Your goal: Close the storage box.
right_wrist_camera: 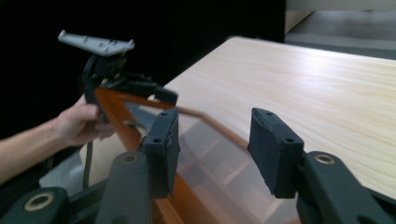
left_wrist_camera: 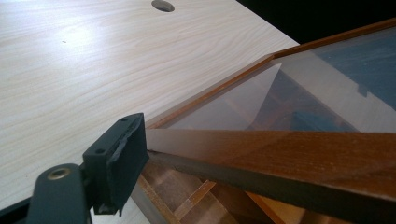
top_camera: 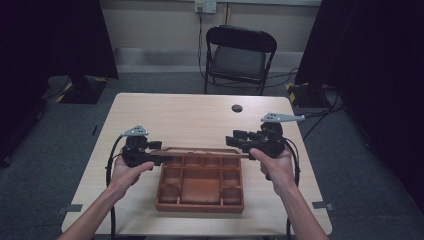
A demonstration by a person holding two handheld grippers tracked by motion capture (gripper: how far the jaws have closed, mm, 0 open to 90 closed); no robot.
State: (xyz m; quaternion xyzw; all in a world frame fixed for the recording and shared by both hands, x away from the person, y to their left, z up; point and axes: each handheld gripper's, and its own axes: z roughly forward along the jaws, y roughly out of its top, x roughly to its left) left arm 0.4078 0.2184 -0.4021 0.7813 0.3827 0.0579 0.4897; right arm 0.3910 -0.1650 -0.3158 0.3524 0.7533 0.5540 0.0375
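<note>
High view: your left gripper (top_camera: 159, 159) is clamped on the left end of a glass lid (top_camera: 202, 151) framed in wood, which hangs tilted over the far edge of a compartmented wooden box (top_camera: 200, 187) on the table (top_camera: 185, 112); your right gripper (top_camera: 239, 140) sits at the lid's right end, its jaws apart, and whether a pad touches the frame cannot be told from here; a folding chair (top_camera: 239, 56) stands beyond the table, well clear. Left gripper view: the visible pad (left_wrist_camera: 122, 156) presses the side of the lid's dark frame rail (left_wrist_camera: 280, 158), which runs away to the right of the jaws; the glass pane (left_wrist_camera: 299, 93) lies beyond the rail, the box dividers showing under it; the second jaw is hidden behind the rail. Right gripper view: your jaws stand apart with nothing pinched; the left pad (right_wrist_camera: 163, 149) lies just beside the lid's corner rail (right_wrist_camera: 114, 116), the right pad (right_wrist_camera: 273, 149) hangs over the glass, free of it; beyond the jaws your left hand (right_wrist_camera: 77, 123) holds its gripper on the far corner. Handling advice, as a judgement: the lid rests on one grip, so keep that hand level and firm; bring the right jaws square over the wooden rail, not the pane, and close fully before you carry or lower; a skewed bite may let the frame twist or slip.
</note>
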